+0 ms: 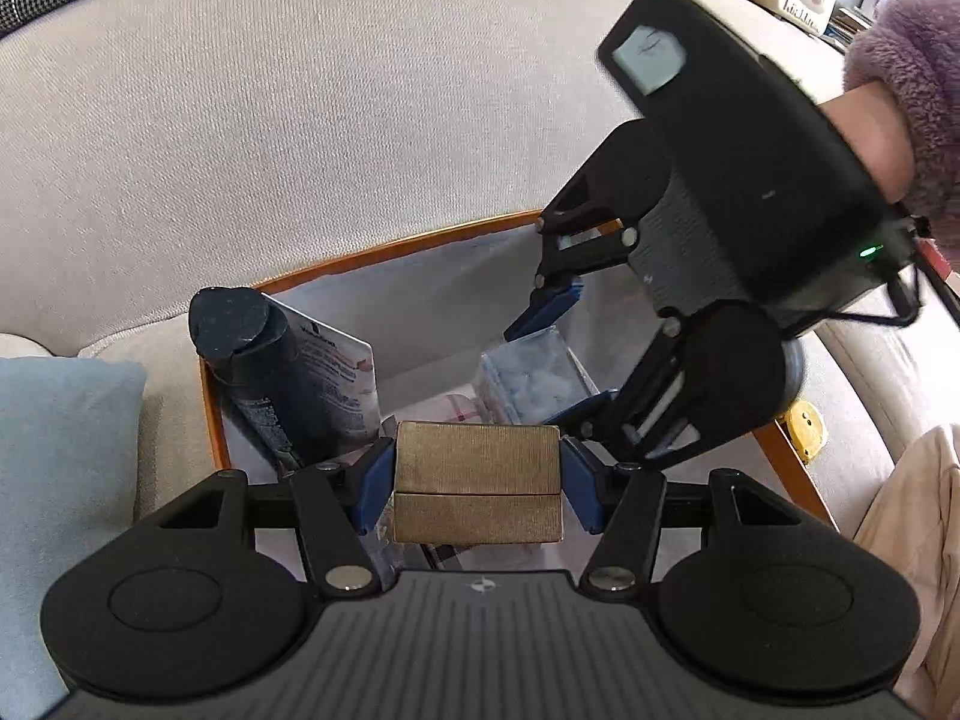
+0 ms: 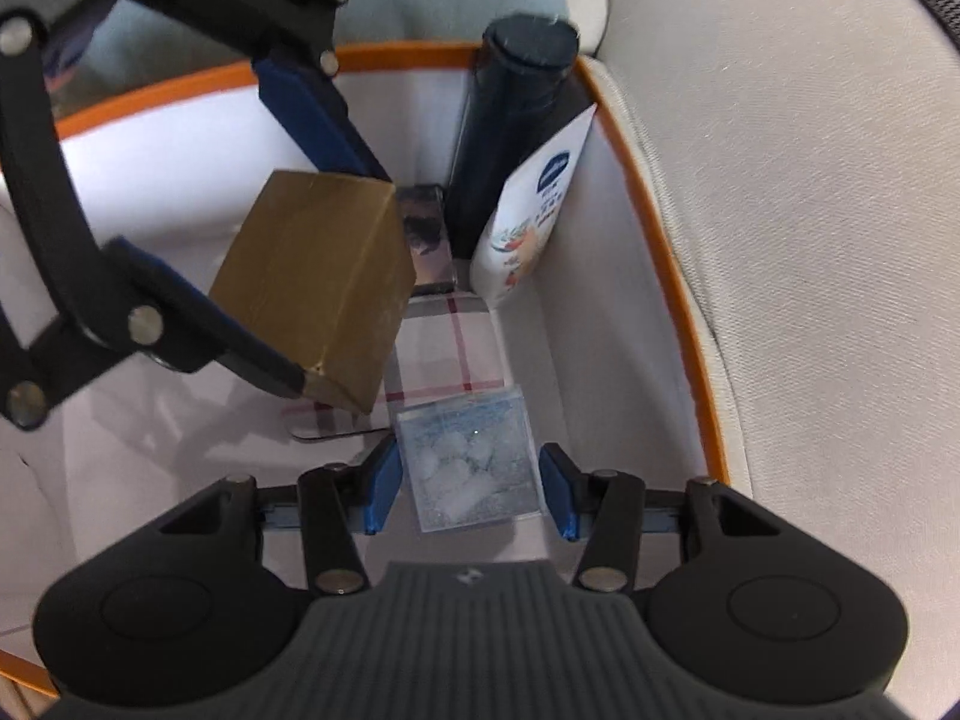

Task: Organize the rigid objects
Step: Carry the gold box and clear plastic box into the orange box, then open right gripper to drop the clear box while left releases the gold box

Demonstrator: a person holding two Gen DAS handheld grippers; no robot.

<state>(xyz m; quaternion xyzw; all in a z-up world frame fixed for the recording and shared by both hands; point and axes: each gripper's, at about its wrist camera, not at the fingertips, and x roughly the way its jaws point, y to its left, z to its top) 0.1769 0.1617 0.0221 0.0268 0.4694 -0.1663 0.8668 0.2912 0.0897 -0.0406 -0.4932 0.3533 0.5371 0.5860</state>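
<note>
My left gripper [image 1: 478, 483] is shut on a gold box [image 1: 478, 480] and holds it above the orange-rimmed white bin [image 1: 384, 249]; the box also shows in the right wrist view [image 2: 318, 282]. My right gripper [image 2: 468, 489] is open, low inside the bin, its pads either side of a clear plastic box of white pieces [image 2: 471, 468], with small gaps. That box also shows in the left wrist view [image 1: 537, 375]. A dark bottle [image 1: 264, 372] and a white tube [image 2: 531, 216] lean in the bin's corner.
A plaid card [image 2: 444, 348] lies on the bin floor. The bin sits on a grey sofa [image 1: 300, 120]. A light blue cushion [image 1: 54, 456] is at the left. A small yellow object [image 1: 807, 426] lies outside the bin's right rim.
</note>
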